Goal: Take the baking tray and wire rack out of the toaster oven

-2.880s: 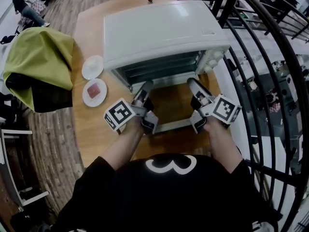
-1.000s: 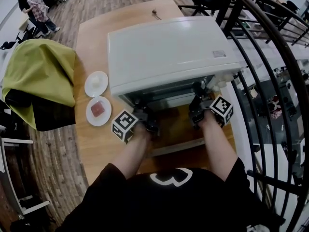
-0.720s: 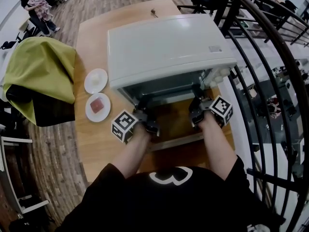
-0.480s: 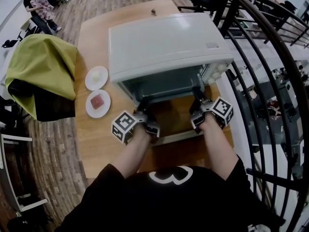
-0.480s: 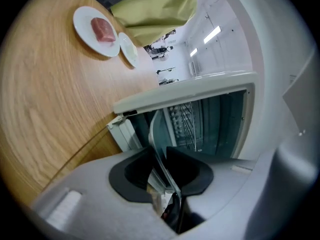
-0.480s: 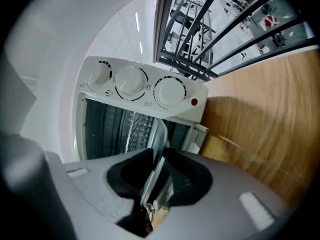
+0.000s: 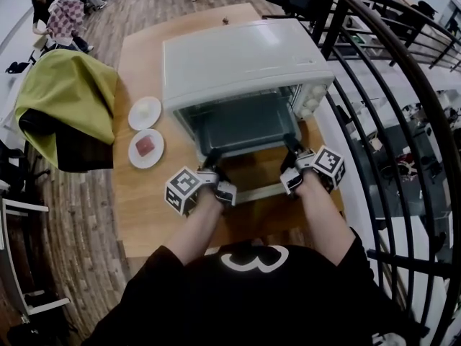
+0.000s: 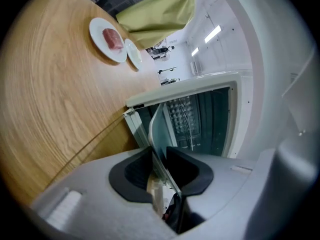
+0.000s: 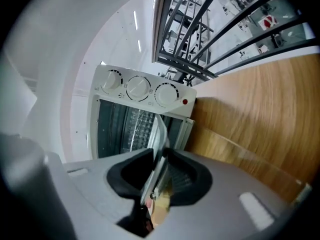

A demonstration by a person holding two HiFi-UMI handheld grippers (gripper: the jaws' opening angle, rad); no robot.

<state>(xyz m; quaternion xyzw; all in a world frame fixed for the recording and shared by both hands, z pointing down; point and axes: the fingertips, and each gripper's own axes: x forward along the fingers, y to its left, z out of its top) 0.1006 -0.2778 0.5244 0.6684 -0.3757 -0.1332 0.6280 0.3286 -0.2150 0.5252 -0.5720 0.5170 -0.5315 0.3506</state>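
Your left tongs (image 8: pixel 159 159) are narrowed onto the thin front rim of the baking tray (image 7: pixel 241 125), pads pressing the metal from both sides near its left front corner. The tray lies straight ahead of you in the mouth of the toaster oven (image 7: pixel 238 56). Its long axis runs across, from one hand to the other, and most of its length sits inside the cavity. In the left gripper view, behind the rim, thin bars show deeper in; I take them for the wire rack (image 8: pixel 182 119), though I cannot tell which level it sits on.

Your right tongs (image 9: pixel 161 161) grip the same front rim near the right corner. They have just been closing a little further, with the rim between the pads. The two hands sit level with each other and equally near the oven, so neither leads.

That is the relation the pull turns on. The tray comes out along its short axis, straight back toward you over the lowered glass door (image 7: pixel 248 191), which lies flat above the wooden surface (image 7: pixel 144 193). Draw both hands back evenly, I'd judge. If one corner runs ahead, the long tray will likely skew and bind against the oven's side walls.
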